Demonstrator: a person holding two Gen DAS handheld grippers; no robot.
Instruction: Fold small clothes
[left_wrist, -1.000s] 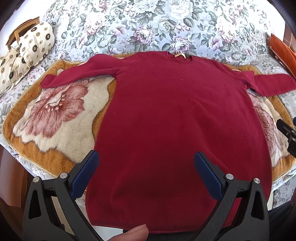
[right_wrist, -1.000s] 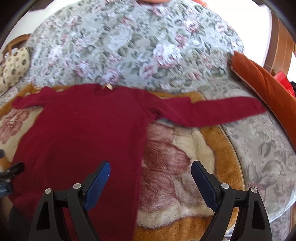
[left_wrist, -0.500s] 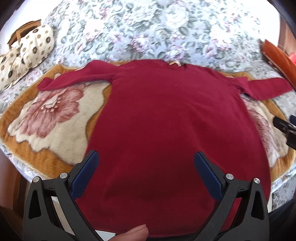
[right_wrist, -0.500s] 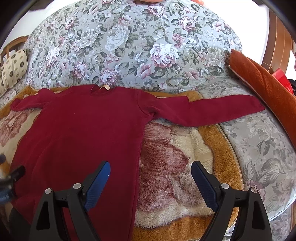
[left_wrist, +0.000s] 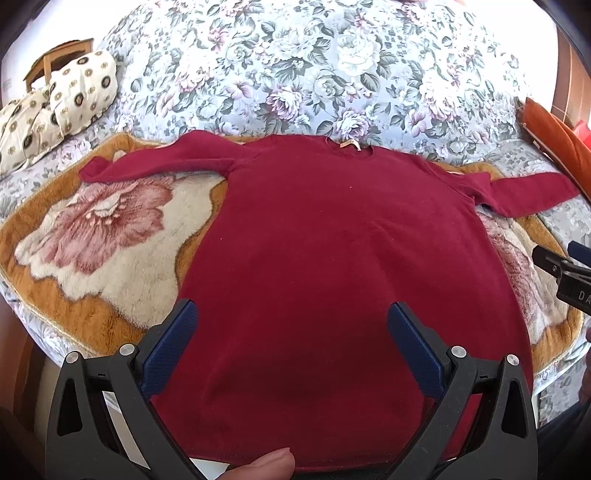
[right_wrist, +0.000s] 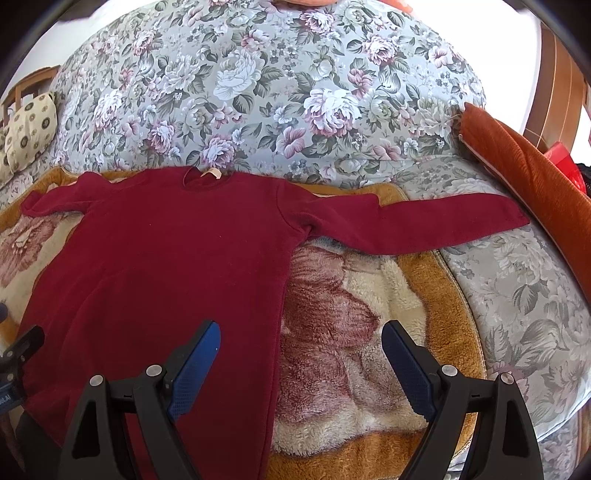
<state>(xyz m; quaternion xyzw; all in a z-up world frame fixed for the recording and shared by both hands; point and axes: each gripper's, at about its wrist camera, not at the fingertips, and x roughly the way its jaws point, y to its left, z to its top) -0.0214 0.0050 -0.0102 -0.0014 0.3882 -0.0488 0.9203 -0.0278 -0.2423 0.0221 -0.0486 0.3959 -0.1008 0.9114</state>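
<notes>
Both claws are seen spread wide, with nothing gripped between their blue-padded black fingers. In the left wrist view, the left gripper (left_wrist: 291, 332) is held low in the frame over the lower body of the dark red long-sleeved knit sweater (left_wrist: 343, 258), its fingers set apart above the fabric; whether the pads touch the cloth cannot be told. A fingertip (left_wrist: 267, 467) of the person is seen at the bottom edge, just beside the sweater's hem. The right gripper (right_wrist: 301, 354) is held in the lower middle of the right wrist view, one finger over the sweater's side edge and the other over the fluffy orange-bordered blanket with a pink flower pattern (right_wrist: 369, 332). Part of the right gripper is also caught at the right edge of the left wrist view.

The sweater is laid flat and face up on the blanket, collar toward the top of the frame. One sleeve (right_wrist: 424, 225) is stretched out toward the right, past the blanket's border onto the grey floral upholstered sofa (right_wrist: 295, 92). The other sleeve (left_wrist: 155, 166) is extended toward the upper left. A cream cushion with dark round motifs (left_wrist: 55, 110) is seen in the upper left of the left wrist view, and a rust-orange velvet cushion (right_wrist: 528, 173) is propped at the right of the right wrist view.
</notes>
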